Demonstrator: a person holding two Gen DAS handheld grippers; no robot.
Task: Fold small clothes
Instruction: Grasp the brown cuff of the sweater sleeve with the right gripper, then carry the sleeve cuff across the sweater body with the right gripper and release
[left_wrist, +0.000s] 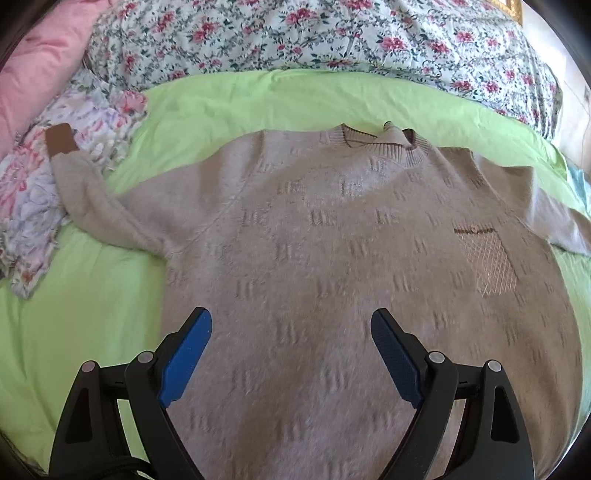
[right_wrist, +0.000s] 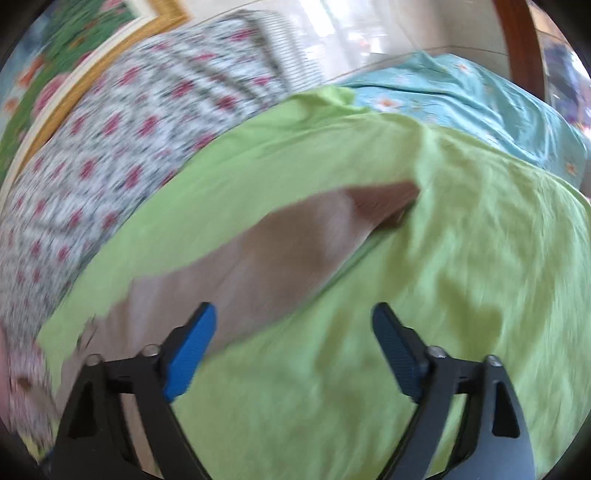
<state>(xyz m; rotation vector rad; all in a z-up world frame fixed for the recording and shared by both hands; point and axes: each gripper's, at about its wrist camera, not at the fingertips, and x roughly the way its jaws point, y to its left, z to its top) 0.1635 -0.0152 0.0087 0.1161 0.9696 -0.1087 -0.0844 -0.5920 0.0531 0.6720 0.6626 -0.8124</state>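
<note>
Both the left tongs (left_wrist: 291, 325) and right tongs (right_wrist: 295, 319) gaped empty; the beige sweater (left_wrist: 332, 258) lay flat ahead of the left tongs, its sleeve (right_wrist: 258, 266) ahead of the right.

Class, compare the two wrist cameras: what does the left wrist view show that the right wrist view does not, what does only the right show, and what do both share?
Only the left wrist view shows the whole sweater spread flat: its collar, its chest pocket, and a sleeve with a brown cuff lying on a floral cloth, plus a pink pillow.

Only the right wrist view, which is blurred, shows a blue sheet, a gilt picture frame and the other sleeve stretched out alone.

Both show the green sheet and open, empty tongs: left tongs, right tongs.
</note>
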